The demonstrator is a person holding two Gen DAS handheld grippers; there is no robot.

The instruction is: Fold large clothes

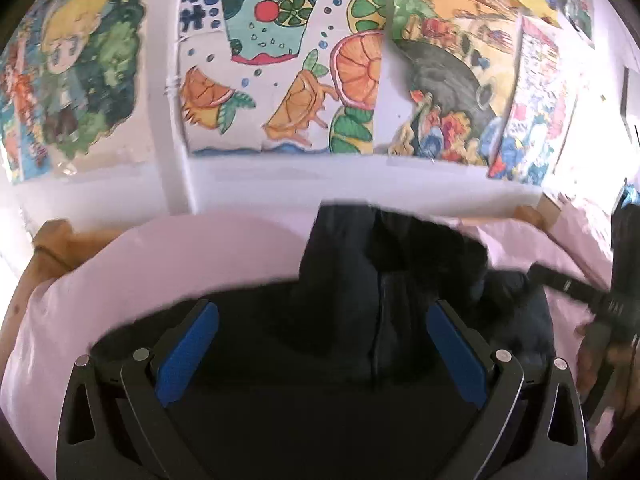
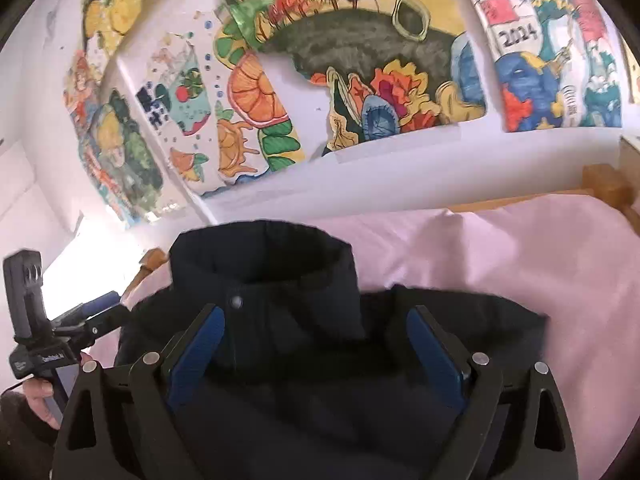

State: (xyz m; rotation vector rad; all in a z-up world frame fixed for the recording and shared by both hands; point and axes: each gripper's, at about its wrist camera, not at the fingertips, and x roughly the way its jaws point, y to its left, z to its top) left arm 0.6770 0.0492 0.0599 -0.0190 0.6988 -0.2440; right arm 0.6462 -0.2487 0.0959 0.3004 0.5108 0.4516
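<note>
A dark navy padded jacket (image 1: 360,280) lies on the pink bed sheet (image 1: 200,256). Its stand-up collar (image 2: 264,264), with a snap button, points toward the wall. My left gripper (image 1: 323,312) hovers over the jacket's body with its blue pads wide apart and nothing pinched between them. My right gripper (image 2: 316,312) is open just behind the collar, and the jacket (image 2: 280,380) lies below the pads without touching them. In the right wrist view the left gripper (image 2: 107,307) appears at the left edge, held by a hand (image 2: 40,396).
The wall (image 1: 280,184) behind the bed carries several colourful drawings (image 1: 280,60). Wooden bedposts (image 1: 56,240) (image 2: 604,188) mark the far corners. Pink sheet (image 2: 500,260) shows to the right of the jacket.
</note>
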